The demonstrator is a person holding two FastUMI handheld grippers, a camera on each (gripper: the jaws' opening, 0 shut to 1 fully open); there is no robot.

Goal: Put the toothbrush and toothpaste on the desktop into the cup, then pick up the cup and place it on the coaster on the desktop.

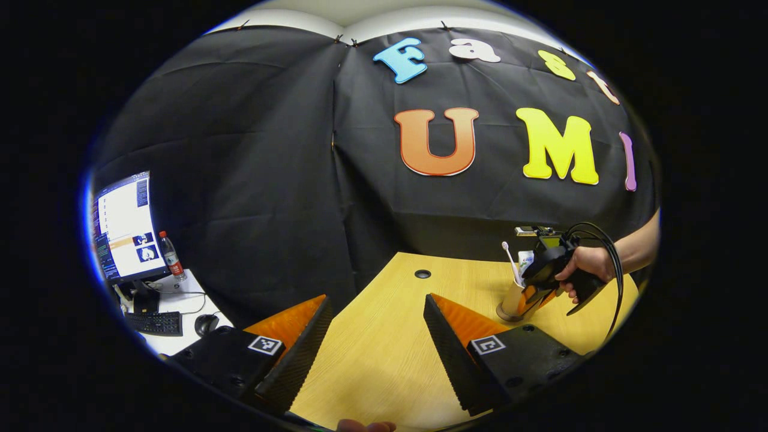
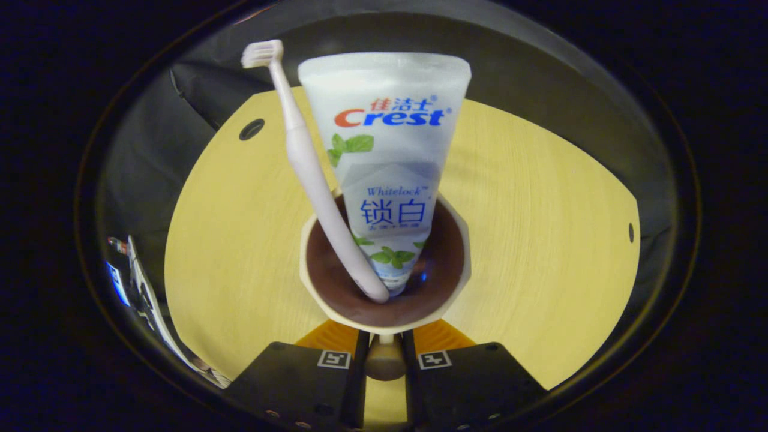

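Closest to the lens in the right gripper view, the right gripper [image 2: 384,354] has its two fingers drawn in close on either side of the cup's handle, a rounded knob held in the narrow gap between them, both appearing to press on it. Just beyond, the cup [image 2: 384,264] opens toward the camera with a pale rim and dark inside. Standing in it are the toothbrush [image 2: 312,174], leaning left with its head up, and the toothpaste [image 2: 390,156], upright with its wide end on top. Around the cup the desktop [image 2: 540,228] lies bare out to its curved far edge, with a small cable hole [image 2: 251,129] near the back left.

From the left gripper view, the left gripper [image 1: 375,336] hangs low over the near part of the desktop with its fingers spread wide and nothing between them. Bare wood runs ahead of it to the far edge. Off to the right, well apart, a hand [image 1: 585,267] holds the right gripper against the cup. Past the desktop's left edge sits a lower white table [image 1: 180,288] with a monitor [image 1: 123,225], bottle [image 1: 171,255], keyboard [image 1: 156,323] and mouse [image 1: 206,324].
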